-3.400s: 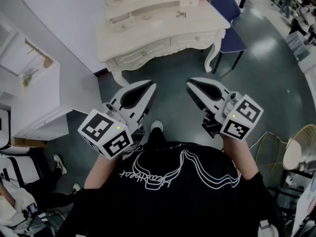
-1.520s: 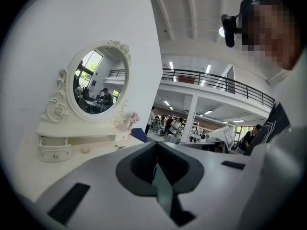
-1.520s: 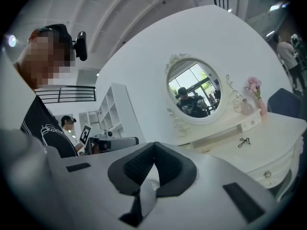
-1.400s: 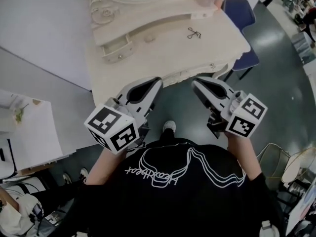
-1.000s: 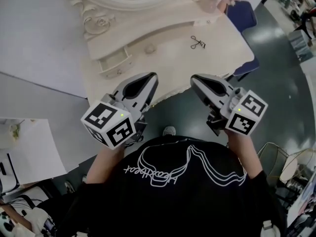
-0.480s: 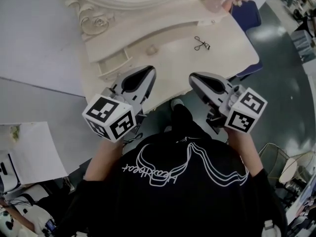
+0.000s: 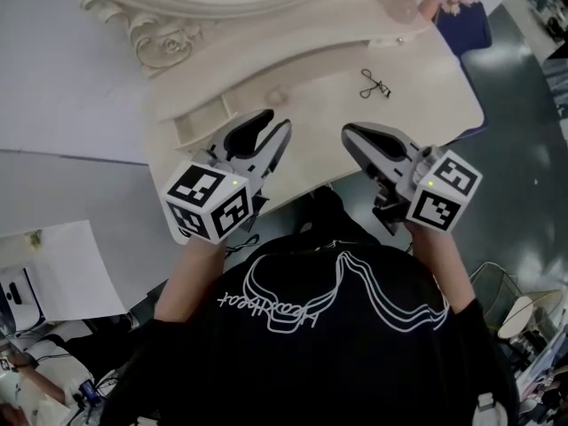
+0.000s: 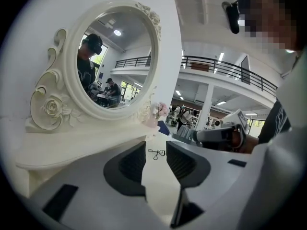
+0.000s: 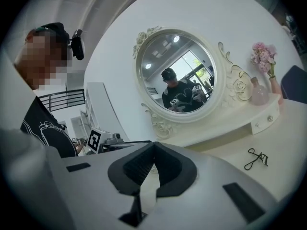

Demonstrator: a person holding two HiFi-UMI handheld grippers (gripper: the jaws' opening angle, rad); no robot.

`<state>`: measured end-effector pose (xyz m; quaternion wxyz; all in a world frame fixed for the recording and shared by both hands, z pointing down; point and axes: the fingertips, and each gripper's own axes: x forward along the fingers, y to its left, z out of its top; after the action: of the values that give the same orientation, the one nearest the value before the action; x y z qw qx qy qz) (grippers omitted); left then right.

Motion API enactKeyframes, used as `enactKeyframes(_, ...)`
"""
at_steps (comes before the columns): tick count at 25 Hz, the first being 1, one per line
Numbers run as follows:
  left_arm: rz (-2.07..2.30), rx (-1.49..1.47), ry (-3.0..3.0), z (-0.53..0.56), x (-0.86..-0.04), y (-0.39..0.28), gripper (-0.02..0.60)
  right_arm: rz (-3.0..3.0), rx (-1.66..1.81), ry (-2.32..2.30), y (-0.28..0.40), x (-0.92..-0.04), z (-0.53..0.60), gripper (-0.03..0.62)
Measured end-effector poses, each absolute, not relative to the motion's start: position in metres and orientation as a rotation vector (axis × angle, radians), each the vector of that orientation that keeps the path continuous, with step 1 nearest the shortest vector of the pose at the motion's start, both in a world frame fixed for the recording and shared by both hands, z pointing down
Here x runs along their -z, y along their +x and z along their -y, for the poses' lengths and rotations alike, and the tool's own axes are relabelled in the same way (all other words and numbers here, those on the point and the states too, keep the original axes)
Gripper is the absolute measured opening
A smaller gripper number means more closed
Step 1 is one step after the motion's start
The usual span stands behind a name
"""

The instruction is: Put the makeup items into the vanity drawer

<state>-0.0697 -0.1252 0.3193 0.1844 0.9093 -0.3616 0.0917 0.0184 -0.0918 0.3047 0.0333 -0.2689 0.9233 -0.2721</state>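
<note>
Two hand-held grippers side by side above the near edge of one cream vanity (image 7: 426, 105), both aimed toward its one oval mirror (image 9: 180, 75). Left gripper (image 7: 276, 124): jaws parted to a moderate gap, just been opening, nothing between the pads, only bare tabletop seen through the gap. Right gripper (image 7: 348, 131): jaws closed tip to tip, nothing gripped. On the tabletop, two loose items counted: one black eyelash curler (image 7: 374, 84) lying flat toward the right, beyond the right gripper and well apart from it; one small pale round item (image 7: 277, 97) just past the left gripper's tips, too small to identify. Two small drawers in the raised shelf under the mirror, one at the left end (image 7: 200, 124) and one at the right end (image 9: 270, 119), the right one with a single knob. One pink vase of flowers (image 9: 261, 92) on the shelf's right end. One blue chair (image 7: 466, 25) beside the vanity's far right corner
</note>
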Motion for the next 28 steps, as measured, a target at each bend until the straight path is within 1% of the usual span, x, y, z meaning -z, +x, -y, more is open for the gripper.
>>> enactKeyframes(8,1.097,-0.345,2.441,0.178,-0.37,-0.061,0.22,-2.818,0.922,-0.828,0.042,-0.324,0.141,0.005)
enactKeyframes(16,1.209,-0.502,2.343,0.213,-0.418,-0.057,0.276,-2.802,0.989,-0.818,0.057,-0.337,0.173,0.005)
enactKeyframes(22,1.296,-0.588,2.217,0.229,-0.455,-0.063,0.305,-2.802,1.041,-0.815,0.065,-0.351,0.187,0.005)
enactKeyframes(28,1.312,-0.645,2.163,0.241,-0.483,-0.068,0.307,-2.811,1.076,-0.831,0.069,-0.364,0.198,0.005)
